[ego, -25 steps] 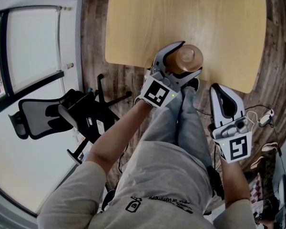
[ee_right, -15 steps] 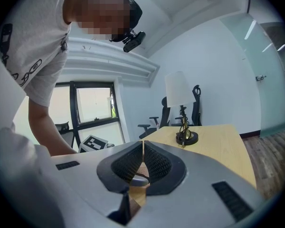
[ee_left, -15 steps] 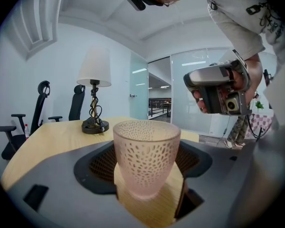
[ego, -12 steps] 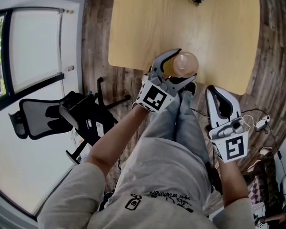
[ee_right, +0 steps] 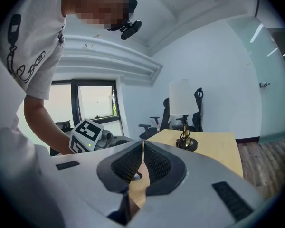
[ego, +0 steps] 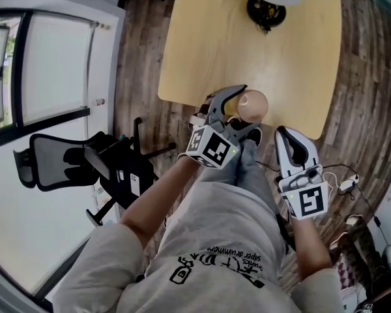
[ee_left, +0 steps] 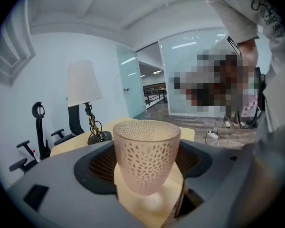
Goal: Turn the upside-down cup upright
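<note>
A pale pink cup [ee_left: 146,151] with a pattern of small holes sits rim up between the pads of my left gripper [ee_left: 145,167], which is shut on its sides. In the head view the cup [ego: 254,102] hangs over the near edge of the light wooden table [ego: 208,38], with the left gripper [ego: 246,109] round it. My right gripper [ego: 289,134] is off the table's near right corner, lower in that view, and shut with nothing in it. Its two pads [ee_right: 154,163] meet along a thin line, and the right gripper [ee_right: 142,146] points toward the table.
A table lamp [ego: 267,10] with a white shade stands at the table's far side, and shows too as the lamp [ee_left: 85,87] and the lamp [ee_right: 184,101]. A black office chair [ego: 78,158] stands at the left on the wooden floor. Cables [ego: 345,184] lie at the right.
Both grippers have risen, and the cup has gone up with the left one. The head view now takes in more of the table, with the lamp at its far side.
</note>
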Action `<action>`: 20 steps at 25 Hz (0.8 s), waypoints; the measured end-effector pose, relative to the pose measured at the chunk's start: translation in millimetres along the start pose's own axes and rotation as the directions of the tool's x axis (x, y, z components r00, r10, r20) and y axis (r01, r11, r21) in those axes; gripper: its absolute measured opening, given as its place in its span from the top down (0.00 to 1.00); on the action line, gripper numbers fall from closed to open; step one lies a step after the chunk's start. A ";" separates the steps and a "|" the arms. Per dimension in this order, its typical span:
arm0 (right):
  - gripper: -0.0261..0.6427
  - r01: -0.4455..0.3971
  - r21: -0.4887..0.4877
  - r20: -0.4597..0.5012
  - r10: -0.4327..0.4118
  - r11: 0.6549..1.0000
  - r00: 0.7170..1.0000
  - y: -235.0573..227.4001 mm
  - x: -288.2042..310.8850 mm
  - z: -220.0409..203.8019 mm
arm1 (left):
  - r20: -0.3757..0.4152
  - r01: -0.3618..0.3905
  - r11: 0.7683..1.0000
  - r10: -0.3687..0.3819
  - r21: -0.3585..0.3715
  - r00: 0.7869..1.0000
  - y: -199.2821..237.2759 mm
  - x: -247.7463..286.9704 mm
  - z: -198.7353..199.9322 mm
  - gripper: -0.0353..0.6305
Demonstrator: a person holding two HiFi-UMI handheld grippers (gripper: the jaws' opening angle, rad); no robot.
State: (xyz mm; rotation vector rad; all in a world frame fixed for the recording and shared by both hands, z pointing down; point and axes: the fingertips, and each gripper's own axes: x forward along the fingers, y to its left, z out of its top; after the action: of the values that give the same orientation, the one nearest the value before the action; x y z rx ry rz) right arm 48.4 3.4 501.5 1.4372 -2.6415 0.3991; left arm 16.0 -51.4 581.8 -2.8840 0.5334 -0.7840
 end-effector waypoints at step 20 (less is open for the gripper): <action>0.92 -0.122 0.049 -0.127 0.127 0.991 0.984 33.0 2.8 10.8 | -0.352 0.155 0.920 -0.020 0.360 0.936 -30.2 -17.3 22.5 0.39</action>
State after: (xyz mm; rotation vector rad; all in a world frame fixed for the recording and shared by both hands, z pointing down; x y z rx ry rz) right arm 19.6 15.2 485.8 1.2150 -2.6395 0.5431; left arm 22.7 -16.8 560.0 -2.4342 0.2384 -1.2615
